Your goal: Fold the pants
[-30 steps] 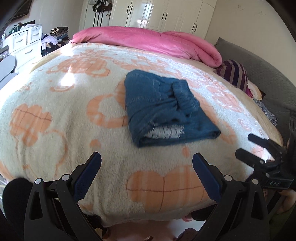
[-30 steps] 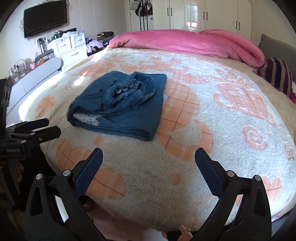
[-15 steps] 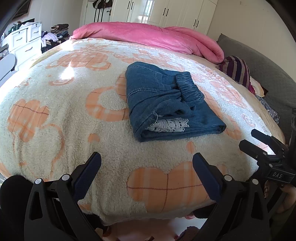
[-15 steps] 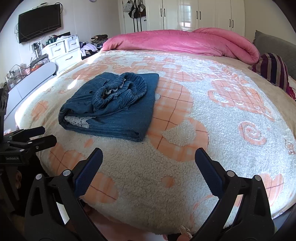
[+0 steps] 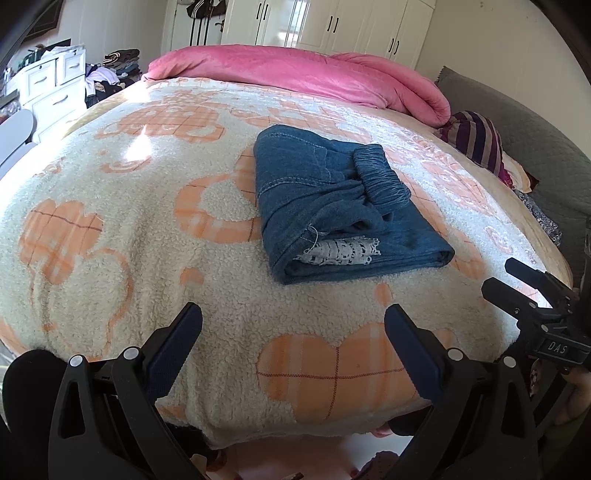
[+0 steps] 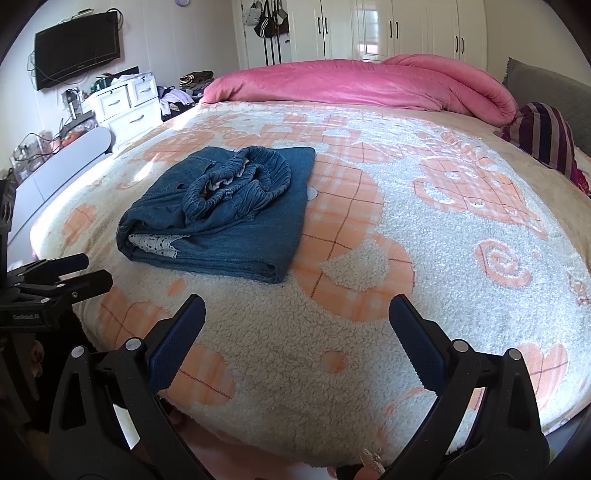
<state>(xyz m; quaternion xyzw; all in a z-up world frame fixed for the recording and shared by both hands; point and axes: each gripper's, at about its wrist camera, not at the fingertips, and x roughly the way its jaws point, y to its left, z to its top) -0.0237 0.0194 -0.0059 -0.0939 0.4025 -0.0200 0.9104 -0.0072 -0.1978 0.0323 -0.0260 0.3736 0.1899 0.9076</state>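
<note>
Jeans (image 5: pixel 343 206): folded, lying on the fleece blanket (image 5: pixel 122 229).
Left gripper (image 5: pixel 293 332): open wide, empty.
Right gripper (image 6: pixel 297 326): open wide, empty.

Bed covered by a cream fleece blanket (image 5: pixel 110 229) with orange plaid motifs. Pink duvet (image 6: pixel 362 86) bunched along the far edge. Striped cushion (image 6: pixel 543 133) at the right side, beside a grey headboard (image 5: pixel 535 140). White wardrobe (image 6: pixel 406 29) on the far wall. White drawer unit (image 6: pixel 122 107) at left, cluttered; wall-mounted television (image 6: pixel 77 50) above it.
</note>
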